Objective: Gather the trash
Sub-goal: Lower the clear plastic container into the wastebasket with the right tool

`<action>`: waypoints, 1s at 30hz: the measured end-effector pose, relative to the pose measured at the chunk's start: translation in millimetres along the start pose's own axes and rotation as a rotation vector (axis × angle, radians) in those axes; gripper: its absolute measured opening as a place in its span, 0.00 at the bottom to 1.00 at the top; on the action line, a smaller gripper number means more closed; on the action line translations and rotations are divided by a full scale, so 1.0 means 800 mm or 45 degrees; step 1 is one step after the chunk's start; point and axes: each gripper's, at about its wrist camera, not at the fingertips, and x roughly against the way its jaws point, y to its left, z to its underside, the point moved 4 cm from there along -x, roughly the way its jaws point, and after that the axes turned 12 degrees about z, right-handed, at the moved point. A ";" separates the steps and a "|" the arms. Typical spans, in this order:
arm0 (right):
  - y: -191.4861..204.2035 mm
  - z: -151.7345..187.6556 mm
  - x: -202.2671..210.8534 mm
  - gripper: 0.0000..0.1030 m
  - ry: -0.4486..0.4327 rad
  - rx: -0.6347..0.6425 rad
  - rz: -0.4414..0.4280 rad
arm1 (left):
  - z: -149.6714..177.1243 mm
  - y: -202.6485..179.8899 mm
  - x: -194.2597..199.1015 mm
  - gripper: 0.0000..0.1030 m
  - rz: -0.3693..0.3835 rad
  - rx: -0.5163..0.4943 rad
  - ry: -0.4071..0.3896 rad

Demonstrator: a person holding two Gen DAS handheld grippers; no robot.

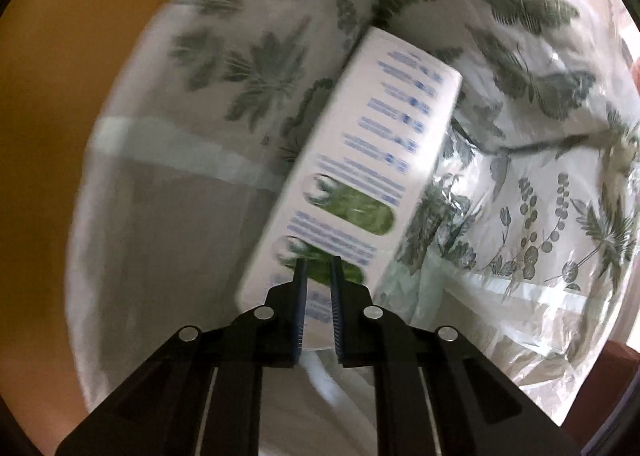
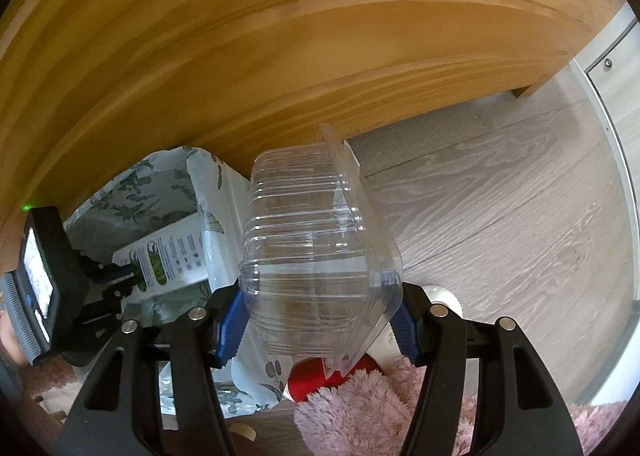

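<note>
Carton point(image 1: 356, 175) stands tilted inside the open bag point(image 1: 532, 215), left gripper point(image 1: 319, 268) just above its near end. Bag sits on the floor point(image 2: 500, 191) against the wooden panel point(image 2: 280, 35). Right of the bag, clear tray point(image 2: 316, 256) sits between the right gripper's point(image 2: 320, 320) fingers, above the floor. Fluffy fabric point(image 2: 360, 416) lies near, below the tray.

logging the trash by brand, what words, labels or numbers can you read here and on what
None can be read.
White box: blue print lines, too blurred in both views.
Clear plastic container: no label visible.
Leaf-print bag: pattern only, no text.
</note>
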 end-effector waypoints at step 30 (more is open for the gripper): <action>0.046 0.035 0.127 0.58 -0.412 0.225 -0.038 | 0.084 -0.022 0.180 0.80 -0.040 0.363 -0.400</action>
